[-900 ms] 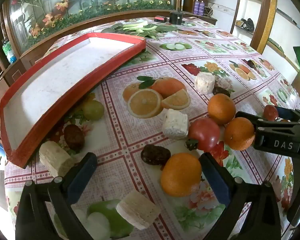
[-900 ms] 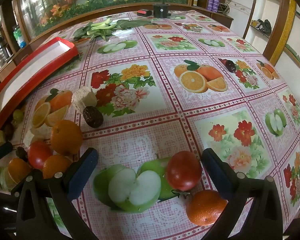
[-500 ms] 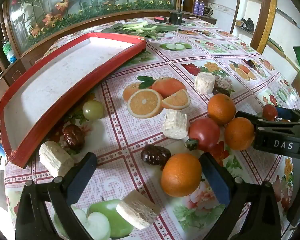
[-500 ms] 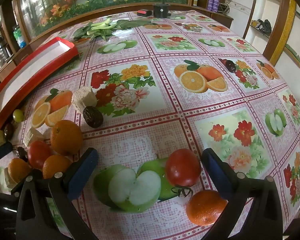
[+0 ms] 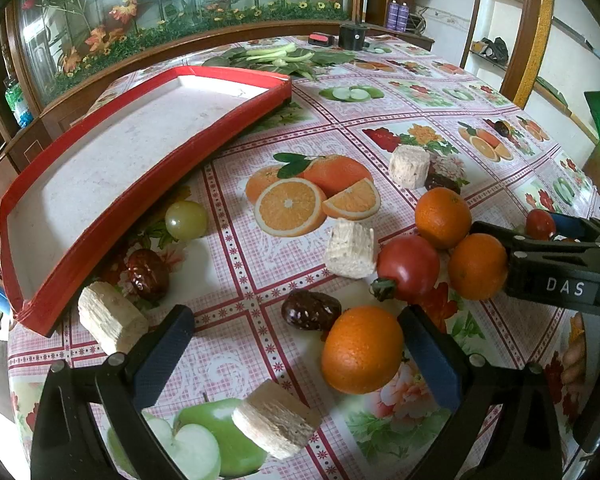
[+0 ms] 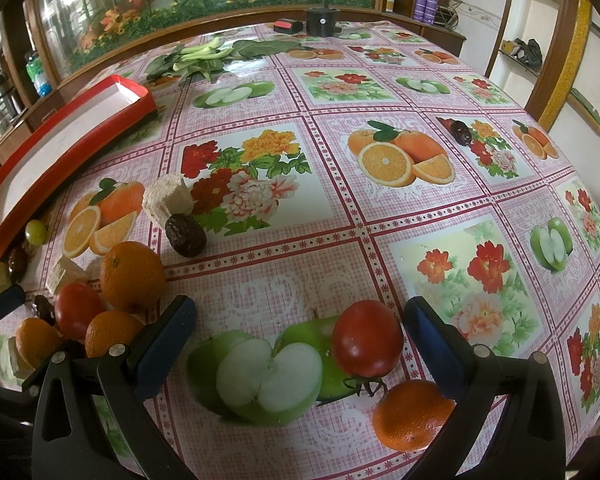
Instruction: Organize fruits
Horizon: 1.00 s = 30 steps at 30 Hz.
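Note:
My left gripper (image 5: 296,356) is open and empty. An orange (image 5: 362,350) lies just inside its right finger, a dark date (image 5: 310,309) ahead. A tomato (image 5: 408,266), two more oranges (image 5: 442,217), a green grape (image 5: 186,220), another date (image 5: 147,274) and pale sugarcane chunks (image 5: 350,248) lie around. The empty red tray (image 5: 148,184) sits at left. My right gripper (image 6: 300,352) is open; a tomato (image 6: 367,338) sits between its fingers, an orange (image 6: 412,414) below it.
Leafy greens (image 6: 212,58) and a black holder (image 6: 321,21) sit at the far end of the table. A lone date (image 6: 460,133) lies at right. The fruit-print cloth shows printed apples and oranges. The right gripper's body (image 5: 556,276) is beside the orange cluster.
The left gripper has drawn back and shifted slightly, so the fruit sits a little higher in its view. The right gripper has barely moved. Nothing was grasped.

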Available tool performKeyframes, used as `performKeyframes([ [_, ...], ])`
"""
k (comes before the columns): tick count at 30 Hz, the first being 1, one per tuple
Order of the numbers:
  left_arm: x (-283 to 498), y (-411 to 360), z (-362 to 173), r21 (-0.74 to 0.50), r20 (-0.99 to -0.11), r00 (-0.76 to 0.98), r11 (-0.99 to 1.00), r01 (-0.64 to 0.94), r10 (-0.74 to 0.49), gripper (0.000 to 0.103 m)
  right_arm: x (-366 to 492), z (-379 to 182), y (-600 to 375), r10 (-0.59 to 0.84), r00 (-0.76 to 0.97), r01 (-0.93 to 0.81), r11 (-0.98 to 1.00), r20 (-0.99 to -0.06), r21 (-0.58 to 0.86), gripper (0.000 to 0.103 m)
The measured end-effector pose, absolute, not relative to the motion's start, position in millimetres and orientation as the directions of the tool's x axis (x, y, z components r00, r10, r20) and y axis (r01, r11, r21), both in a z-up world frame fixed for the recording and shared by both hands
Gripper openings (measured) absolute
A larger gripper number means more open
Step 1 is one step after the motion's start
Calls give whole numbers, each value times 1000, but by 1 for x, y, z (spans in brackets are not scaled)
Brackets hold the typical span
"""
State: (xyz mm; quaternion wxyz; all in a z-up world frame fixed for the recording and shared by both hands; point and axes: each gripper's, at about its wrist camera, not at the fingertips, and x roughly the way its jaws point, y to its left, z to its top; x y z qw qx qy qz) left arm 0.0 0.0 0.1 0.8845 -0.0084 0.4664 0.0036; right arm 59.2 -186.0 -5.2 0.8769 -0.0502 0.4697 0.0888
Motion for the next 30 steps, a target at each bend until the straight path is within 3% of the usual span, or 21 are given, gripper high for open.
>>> performKeyframes([
  [30,5,-2,0,-8,-848,530,998,-59,25,103,61,-6,-184,107,539,-204,979,-835,-6,103],
])
